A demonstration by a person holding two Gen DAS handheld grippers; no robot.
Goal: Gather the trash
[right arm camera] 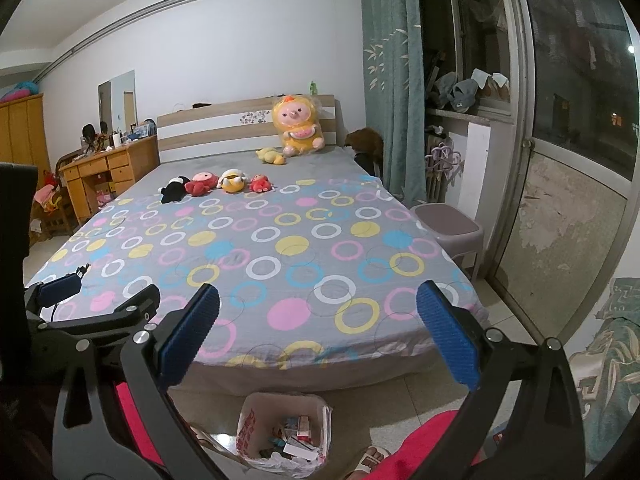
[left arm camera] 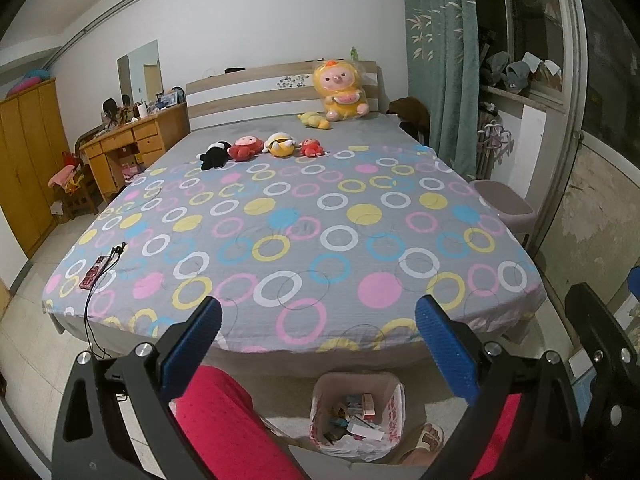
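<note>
A trash bin (left arm camera: 357, 414) lined with a white and red plastic bag stands on the floor at the foot of the bed, holding several boxes and wrappers. It also shows in the right wrist view (right arm camera: 285, 432). My left gripper (left arm camera: 318, 350) is open and empty, held above the bin and the bed's foot edge. My right gripper (right arm camera: 318, 340) is open and empty, beside the left one, whose blue pad (right arm camera: 60, 290) shows at the left. No loose trash shows on the bed (left arm camera: 304, 224).
Plush toys (left arm camera: 260, 148) lie in a row mid-bed and a big yellow one (left arm camera: 340, 90) leans on the headboard. A red phone with a cable (left arm camera: 96, 270) lies at the bed's left edge. A stool (left arm camera: 506, 204) stands right of the bed, a wooden desk (left arm camera: 128, 144) left. The person's red-clad legs and sandalled foot (left arm camera: 424, 442) flank the bin.
</note>
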